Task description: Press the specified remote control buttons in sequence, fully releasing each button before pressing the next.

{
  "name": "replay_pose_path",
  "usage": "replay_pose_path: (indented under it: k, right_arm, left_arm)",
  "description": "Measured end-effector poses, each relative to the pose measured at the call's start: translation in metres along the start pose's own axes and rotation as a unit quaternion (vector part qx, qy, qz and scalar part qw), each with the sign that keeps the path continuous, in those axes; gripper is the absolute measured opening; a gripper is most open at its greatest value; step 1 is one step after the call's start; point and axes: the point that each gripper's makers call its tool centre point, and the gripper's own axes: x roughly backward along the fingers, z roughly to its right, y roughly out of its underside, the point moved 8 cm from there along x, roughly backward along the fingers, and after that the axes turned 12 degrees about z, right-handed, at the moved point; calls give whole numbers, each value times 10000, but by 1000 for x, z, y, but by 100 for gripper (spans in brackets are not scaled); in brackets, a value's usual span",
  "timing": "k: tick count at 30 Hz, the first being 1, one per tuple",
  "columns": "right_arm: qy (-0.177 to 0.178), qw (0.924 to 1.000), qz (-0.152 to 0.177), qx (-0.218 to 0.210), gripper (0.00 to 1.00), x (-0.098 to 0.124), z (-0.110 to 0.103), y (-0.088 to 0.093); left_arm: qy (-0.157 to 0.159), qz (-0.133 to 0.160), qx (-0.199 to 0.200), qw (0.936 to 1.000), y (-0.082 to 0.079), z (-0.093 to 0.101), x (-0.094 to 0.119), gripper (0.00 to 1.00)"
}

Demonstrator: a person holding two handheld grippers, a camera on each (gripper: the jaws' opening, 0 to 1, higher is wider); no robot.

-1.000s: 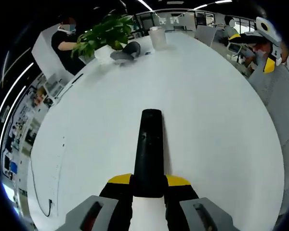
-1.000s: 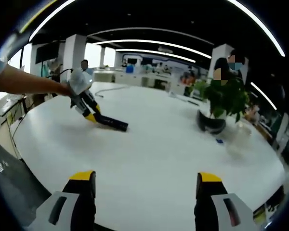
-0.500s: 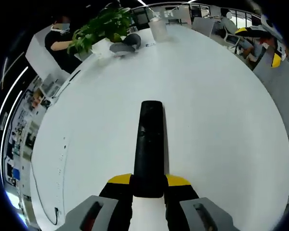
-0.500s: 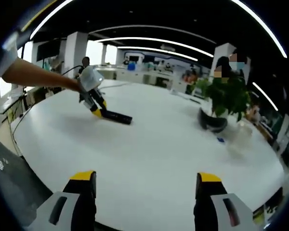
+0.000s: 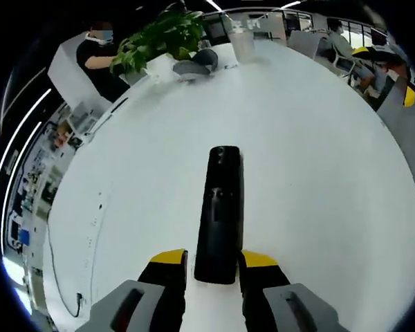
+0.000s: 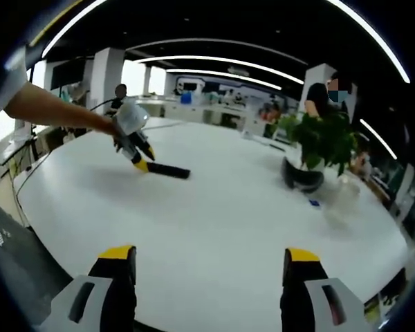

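A large white table (image 5: 318,152) carries a potted plant (image 6: 321,142) at its far edge. The left gripper (image 5: 212,266) clamps its 2 jaws on the near end of the black remote control (image 5: 220,211), which lies on the table. The right gripper (image 6: 209,273) hovers with jaws spread, holding nothing.

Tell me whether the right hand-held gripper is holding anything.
No. The right hand-held gripper stands wide open over the bare white table, nothing between its jaws.
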Motion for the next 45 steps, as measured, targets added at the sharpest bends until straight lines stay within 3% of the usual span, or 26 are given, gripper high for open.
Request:
replay_pose_path:
  k: [4, 5, 7, 10, 11, 12, 13, 15, 17, 19, 24, 25, 26, 31, 33, 38, 43, 45]
  right_arm:
    - [15, 10000, 68, -10, 89, 0, 0, -2]
    - [17, 10000, 93, -19, 90, 0, 0, -2]
    - [36, 10000, 84, -16, 90, 1, 1, -2]
    - [52, 9999, 125, -26, 92, 1, 1, -2]
    - [63, 9999, 153, -18, 92, 2, 1, -3]
    - [68, 9998, 162, -17, 93, 2, 2, -3]
    - [79, 9998, 181, -17, 93, 2, 2, -3]
    - [83, 9997, 226, -22, 93, 2, 2, -4]
    - [67, 9997, 237, -9, 94, 2, 1, -5]
    - [45, 9996, 281, -5, 96, 2, 1, -6]
    - [8, 9991, 408, -75, 99, 2, 0, -9]
    - [-8, 9988, 483, -127, 99, 2, 0, -10]
    - [-109, 9969, 703, -334, 99, 1, -2, -14]
    - [-110, 9968, 758, -208, 99, 2, -1, -15]
    - [-75, 9969, 754, -189, 99, 3, -1, -15]
    - [-11, 9959, 876, -228, 99, 5, 1, -18]
    - [27, 9956, 925, -173, 99, 7, 1, -19]
    - [53, 9951, 966, -180, 99, 8, 2, -20]
  left_arm:
    - [-443, -66, 686, 9966, 3, -5, 4, 45]
    - [-515, -102, 954, 9941, 5, -5, 6, 53]
    - [-797, 86, 875, 9929, 6, -7, 9, 69]
    - [-1010, 196, 1090, 9887, 9, -7, 11, 100]
    - [-1207, 266, 1042, 9869, 9, -6, 15, 98]
    - [-1163, 300, 1097, 9867, 9, -3, 15, 100]
    - [-1350, 353, 1338, 9811, 10, 2, 21, 100]
    - [-1726, 575, 1440, 9727, 9, 5, 29, 100]
    - [-1801, 563, 1536, 9699, 9, 11, 35, 100]
    - [-2117, 810, 1688, 9592, 7, 17, 46, 100]
    - [-2887, 1395, 2295, 9190, 3, 32, 80, 100]
    - [-3121, 1562, 2367, 9068, 2, 37, 89, 100]
    - [-3157, 1669, 2440, 9017, 1, 41, 94, 100]
    - [-3318, 1530, 2439, 8983, 1, 75, 120, 100]
    - [-3425, 1578, 2469, 8927, 1, 85, 128, 100]
    - [-3522, 1602, 2309, 8927, -1, 113, 144, 100]
    - [-3616, 1693, 2251, 8888, -6, 138, 158, 100]
    - [-3720, 1721, 2263, 8836, -7, 144, 164, 100]
